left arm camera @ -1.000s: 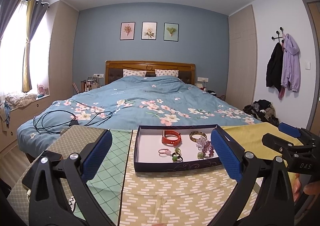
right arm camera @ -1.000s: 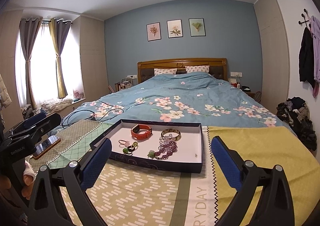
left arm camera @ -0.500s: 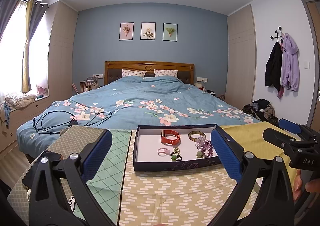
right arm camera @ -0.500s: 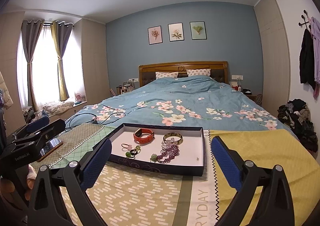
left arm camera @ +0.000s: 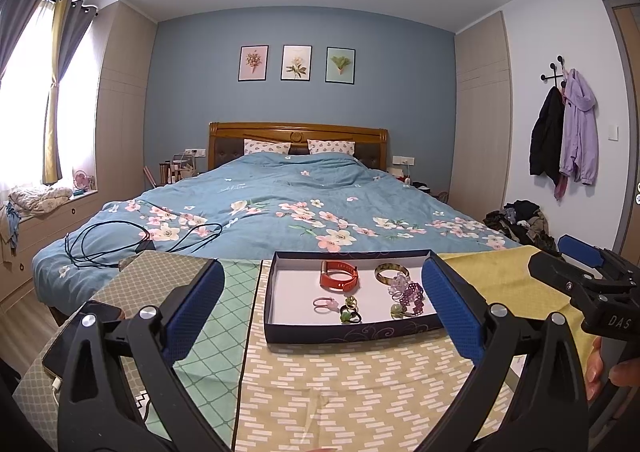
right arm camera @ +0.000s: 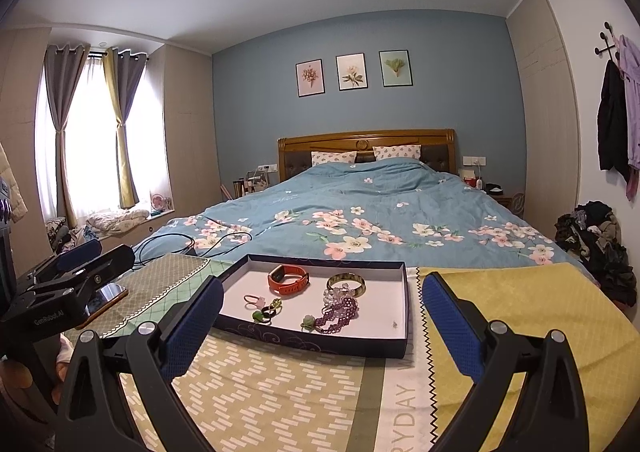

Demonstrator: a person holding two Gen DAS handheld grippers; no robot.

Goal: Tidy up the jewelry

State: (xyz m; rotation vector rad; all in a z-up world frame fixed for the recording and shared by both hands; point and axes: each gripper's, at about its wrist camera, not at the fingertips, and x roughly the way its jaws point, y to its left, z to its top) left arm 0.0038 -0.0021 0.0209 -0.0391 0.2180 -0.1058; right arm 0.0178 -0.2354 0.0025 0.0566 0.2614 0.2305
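Left gripper [left arm camera: 324,306] held level, blue-padded fingers [left arm camera: 196,304] spread wide, nothing between them. Right gripper [right arm camera: 320,322] likewise agape and empty, fingers [right arm camera: 450,322] pointing forward. Fingertips of the right hand [left arm camera: 600,366] wrapped around that gripper's handle, low at the frame edge.

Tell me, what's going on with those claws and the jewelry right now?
Left claw open, empty. Right claw open, empty. Jewelry untouched in the navy tray: orange band, bangle, purple beads. Nothing in the way.

One tray [right arm camera: 404,304], one orange band [right arm camera: 288,278], one bangle [right arm camera: 346,284], three framed prints [right arm camera: 352,72].
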